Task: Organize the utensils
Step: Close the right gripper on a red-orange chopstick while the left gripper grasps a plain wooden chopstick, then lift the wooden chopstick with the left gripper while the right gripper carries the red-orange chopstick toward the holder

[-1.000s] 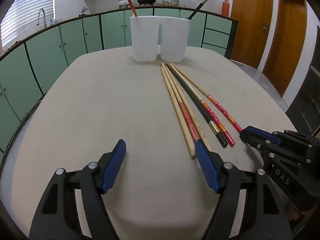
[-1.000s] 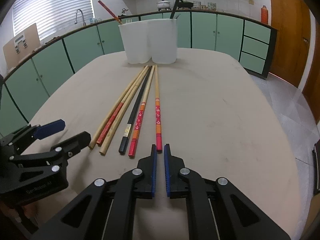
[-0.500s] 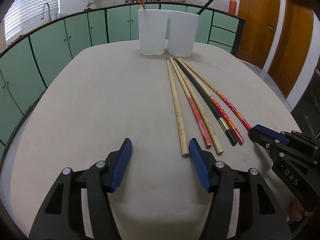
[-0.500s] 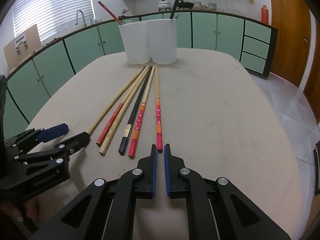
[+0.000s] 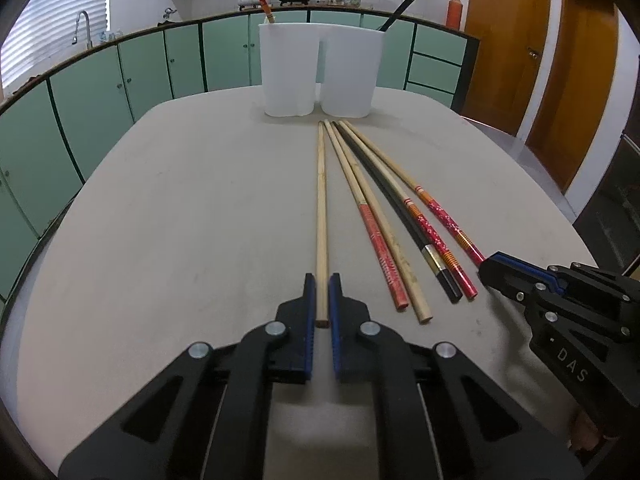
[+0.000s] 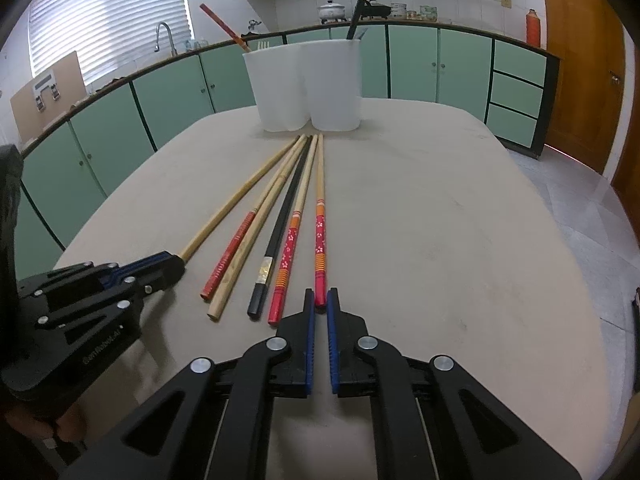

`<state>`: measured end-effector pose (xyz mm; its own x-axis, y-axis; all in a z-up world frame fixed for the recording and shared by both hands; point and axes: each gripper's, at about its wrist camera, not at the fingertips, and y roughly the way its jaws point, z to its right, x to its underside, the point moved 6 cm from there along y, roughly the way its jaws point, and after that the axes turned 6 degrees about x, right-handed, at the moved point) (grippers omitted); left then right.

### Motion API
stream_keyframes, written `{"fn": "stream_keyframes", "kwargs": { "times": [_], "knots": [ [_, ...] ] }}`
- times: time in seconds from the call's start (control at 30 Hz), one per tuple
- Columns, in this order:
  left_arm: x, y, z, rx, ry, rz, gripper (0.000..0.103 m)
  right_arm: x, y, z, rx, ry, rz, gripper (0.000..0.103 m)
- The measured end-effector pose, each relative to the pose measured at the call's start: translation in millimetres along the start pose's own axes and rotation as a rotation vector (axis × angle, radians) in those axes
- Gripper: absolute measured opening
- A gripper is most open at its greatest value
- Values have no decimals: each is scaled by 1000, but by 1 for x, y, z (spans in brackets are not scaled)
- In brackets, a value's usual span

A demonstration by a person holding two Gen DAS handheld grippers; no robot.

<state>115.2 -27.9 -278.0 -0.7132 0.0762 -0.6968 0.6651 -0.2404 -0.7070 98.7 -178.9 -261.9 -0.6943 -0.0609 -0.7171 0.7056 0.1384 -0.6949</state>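
Several chopsticks lie fanned on the beige table point(image 5: 180, 220), tips toward a white two-compartment holder point(image 5: 318, 76). My left gripper point(image 5: 322, 280) is shut on the near end of the plain wooden chopstick point(image 5: 321, 200), the leftmost one, which still lies on the table. In the right wrist view that chopstick point(image 6: 236, 204) runs into the left gripper point(image 6: 160, 266). My right gripper point(image 6: 318, 298) is shut and empty, its tips at the end of the red flowered chopstick point(image 6: 319, 240). The holder point(image 6: 304, 88) has one red chopstick in its left cup and one black in its right.
Beside the held one lie a red-banded chopstick point(image 5: 376, 240), a plain one point(image 5: 400, 256), a black one point(image 5: 404, 216) and two red flowered ones point(image 5: 436, 240). Green cabinets point(image 5: 120, 80) ring the table; wooden doors point(image 5: 508, 40) stand at the right.
My left gripper moved right and closed on the plain wooden chopstick, which has swung apart from the others. The right gripper stayed shut and barely moved.
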Motion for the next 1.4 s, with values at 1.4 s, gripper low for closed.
{"fn": "stream_keyframes", "kwargs": {
  "times": [1.4],
  "knots": [
    [-188, -116, -11, 58, 41, 350, 6, -209, -98, 17, -96, -63, 243, 5]
  ]
}}
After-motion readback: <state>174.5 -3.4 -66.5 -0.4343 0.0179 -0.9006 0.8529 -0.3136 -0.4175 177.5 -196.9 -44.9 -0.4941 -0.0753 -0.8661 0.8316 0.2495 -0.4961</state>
